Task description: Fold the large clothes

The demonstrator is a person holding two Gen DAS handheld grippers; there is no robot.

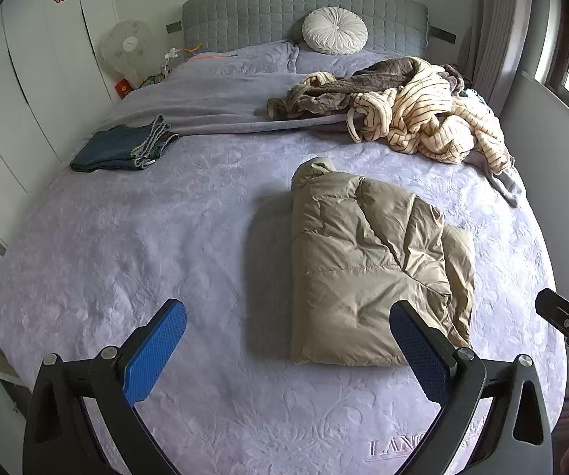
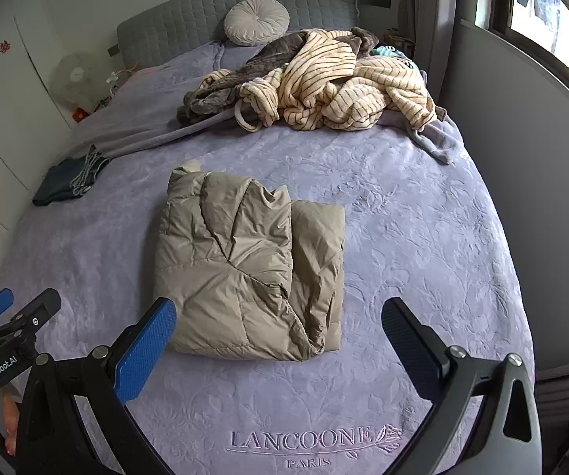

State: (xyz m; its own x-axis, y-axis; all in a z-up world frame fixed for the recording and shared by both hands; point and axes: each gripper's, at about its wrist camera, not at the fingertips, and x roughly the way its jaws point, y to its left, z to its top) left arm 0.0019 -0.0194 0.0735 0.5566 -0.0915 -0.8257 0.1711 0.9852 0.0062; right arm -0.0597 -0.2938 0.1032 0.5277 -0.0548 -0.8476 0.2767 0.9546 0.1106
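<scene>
Puffer jacket (image 1: 375, 265) lies folded on the bed (image 1: 126, 245), your left tool (image 1: 288, 332) and right tool (image 2: 278, 332) both spread and empty, so next reach for the striped robe (image 2: 335, 87).

Your folded puffer jacket (image 2: 244, 265) is plain khaki-beige. The bedspread (image 2: 403, 237) under it is pale lilac with an embossed floral pattern. Far right, a cream robe (image 2: 335, 91) with thin dark stripes, tangled with a grey-brown fleece (image 2: 221, 87). Far left, folded dark blue jeans (image 1: 122, 150). Headboard (image 1: 244, 16) quilted grey; round cushion (image 1: 335, 35) white. Your claw pads (image 2: 145, 356) are blue.
</scene>
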